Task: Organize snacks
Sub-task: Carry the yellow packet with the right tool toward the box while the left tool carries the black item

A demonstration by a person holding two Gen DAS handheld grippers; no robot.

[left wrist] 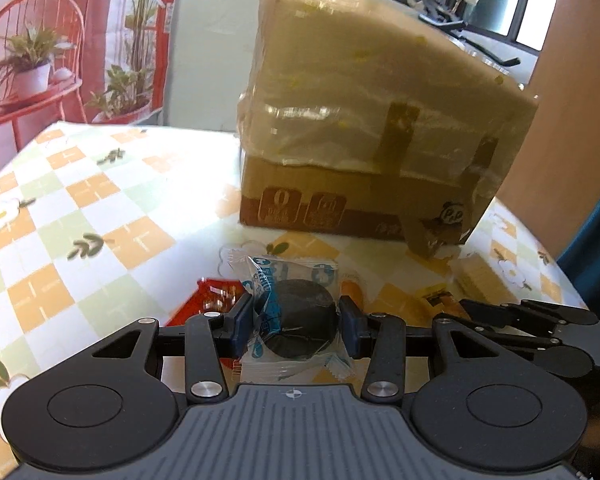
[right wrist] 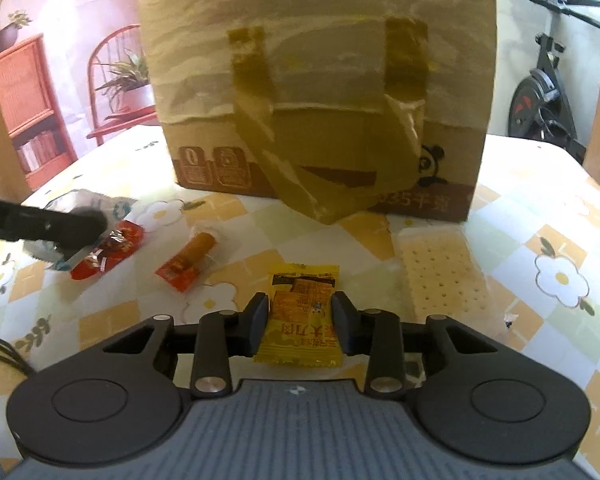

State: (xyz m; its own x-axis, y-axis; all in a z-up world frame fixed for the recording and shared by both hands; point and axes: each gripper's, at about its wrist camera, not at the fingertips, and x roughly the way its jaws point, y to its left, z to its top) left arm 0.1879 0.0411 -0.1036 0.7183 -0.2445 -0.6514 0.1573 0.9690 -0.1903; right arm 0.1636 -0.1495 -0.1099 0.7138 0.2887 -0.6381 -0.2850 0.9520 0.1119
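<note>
My left gripper (left wrist: 296, 326) is shut on a clear-wrapped dark round cookie (left wrist: 300, 320) and holds it just above the table. It also shows at the left of the right wrist view (right wrist: 80, 228). My right gripper (right wrist: 300, 318) is shut on a yellow snack packet (right wrist: 302, 316). A taped cardboard box (left wrist: 372, 120) stands ahead on the table; it also fills the right wrist view (right wrist: 320, 92). A red candy (right wrist: 108, 254), an orange-red wrapped sausage (right wrist: 188, 260) and a pale cracker pack (right wrist: 444, 272) lie in front of the box.
The table has a checked orange, green and white cloth (left wrist: 80, 200). A red chair with potted plants (left wrist: 28, 72) stands beyond the table's far left. An exercise bike (right wrist: 544, 92) stands at the far right.
</note>
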